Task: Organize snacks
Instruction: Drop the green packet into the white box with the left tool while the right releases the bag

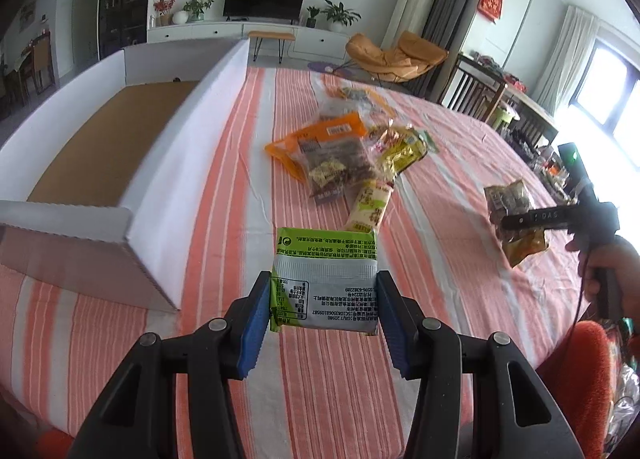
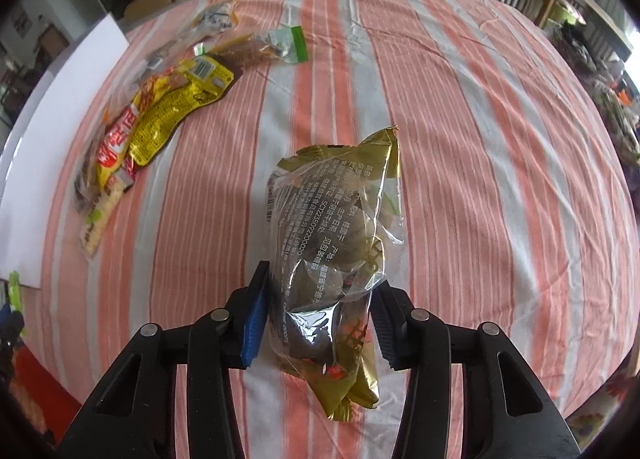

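Observation:
My left gripper [image 1: 322, 299] is shut on a green and silver snack packet [image 1: 325, 279], held above the striped tablecloth, just right of the open white cardboard box [image 1: 192, 115]. My right gripper [image 2: 320, 299] is shut on a clear and gold bag of dried fruit [image 2: 336, 227], held over the cloth; this bag and gripper also show at the right of the left wrist view [image 1: 516, 215]. A pile of snack packets [image 1: 344, 147] lies in the middle of the table; in the right wrist view it lies at the left, with a yellow packet [image 2: 168, 107] on top.
The table carries an orange and white striped cloth [image 2: 480, 139]. The box's brown floor [image 1: 116, 139] is bare. The box wall shows as a white sheet at the left edge of the right wrist view [image 2: 48, 131]. Chairs and a side table [image 1: 500, 95] stand beyond the far table edge.

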